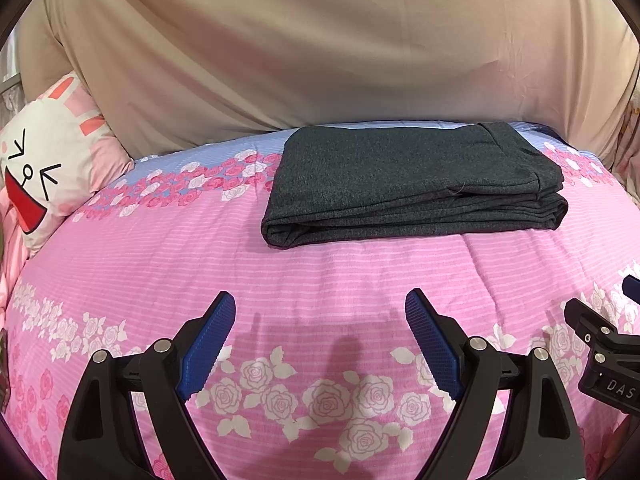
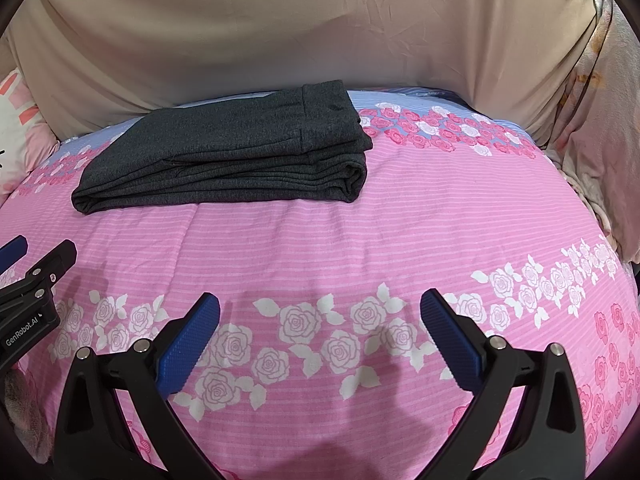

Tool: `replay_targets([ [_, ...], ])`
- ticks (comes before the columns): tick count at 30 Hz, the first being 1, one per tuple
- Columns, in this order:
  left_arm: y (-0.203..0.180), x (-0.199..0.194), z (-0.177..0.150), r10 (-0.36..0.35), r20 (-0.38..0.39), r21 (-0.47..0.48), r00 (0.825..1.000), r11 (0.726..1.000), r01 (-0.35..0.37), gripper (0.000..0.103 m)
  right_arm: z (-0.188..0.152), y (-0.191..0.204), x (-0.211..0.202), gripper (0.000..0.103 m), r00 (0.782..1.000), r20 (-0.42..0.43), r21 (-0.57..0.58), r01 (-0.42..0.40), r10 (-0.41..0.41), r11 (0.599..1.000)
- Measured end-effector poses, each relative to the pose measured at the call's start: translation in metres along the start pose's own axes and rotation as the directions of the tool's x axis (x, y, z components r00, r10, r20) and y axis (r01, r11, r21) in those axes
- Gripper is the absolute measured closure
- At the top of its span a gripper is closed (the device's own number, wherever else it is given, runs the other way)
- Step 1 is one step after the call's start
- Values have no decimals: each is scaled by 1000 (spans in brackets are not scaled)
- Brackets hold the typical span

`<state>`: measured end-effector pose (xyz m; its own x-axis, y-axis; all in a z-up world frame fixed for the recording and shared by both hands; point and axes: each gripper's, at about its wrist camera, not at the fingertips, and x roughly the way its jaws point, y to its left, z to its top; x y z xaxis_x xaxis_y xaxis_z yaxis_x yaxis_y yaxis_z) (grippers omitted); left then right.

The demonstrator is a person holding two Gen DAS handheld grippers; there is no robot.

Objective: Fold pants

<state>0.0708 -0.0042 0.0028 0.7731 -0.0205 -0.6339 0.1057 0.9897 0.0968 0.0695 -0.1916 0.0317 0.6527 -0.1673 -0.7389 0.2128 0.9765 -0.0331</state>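
The dark grey pants (image 1: 412,184) lie folded in a flat rectangular stack on the pink flowered bedspread (image 1: 320,272), toward its far side. They also show in the right wrist view (image 2: 224,160). My left gripper (image 1: 320,304) is open and empty, hovering over the bedspread well in front of the pants. My right gripper (image 2: 320,304) is open and empty too, in front of and to the right of the stack. Each gripper shows at the edge of the other's view, the right one (image 1: 608,344) and the left one (image 2: 28,280).
A beige sheet (image 1: 320,48) hangs behind the bed. A pink and white cartoon pillow (image 1: 48,160) lies at the far left. A pale flowered cloth (image 2: 600,128) hangs at the right side.
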Motion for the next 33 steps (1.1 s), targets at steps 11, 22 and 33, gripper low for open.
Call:
replay_targets([
  [11,-1,0,1,0,-2,1,1000,1000,0,19,-1,0,0,5,1000,1,1,2,-2,1000],
  [22,-2,1,-1,7,-11,15,1000,1000,-7,19,0,12,-3,5,999,7,-5,-43,43,999],
  [33,-8,-1,-3,-7,-18,40,1000,999,7,20,-2,33,-4,5,998,12,-46,-53,54,998],
])
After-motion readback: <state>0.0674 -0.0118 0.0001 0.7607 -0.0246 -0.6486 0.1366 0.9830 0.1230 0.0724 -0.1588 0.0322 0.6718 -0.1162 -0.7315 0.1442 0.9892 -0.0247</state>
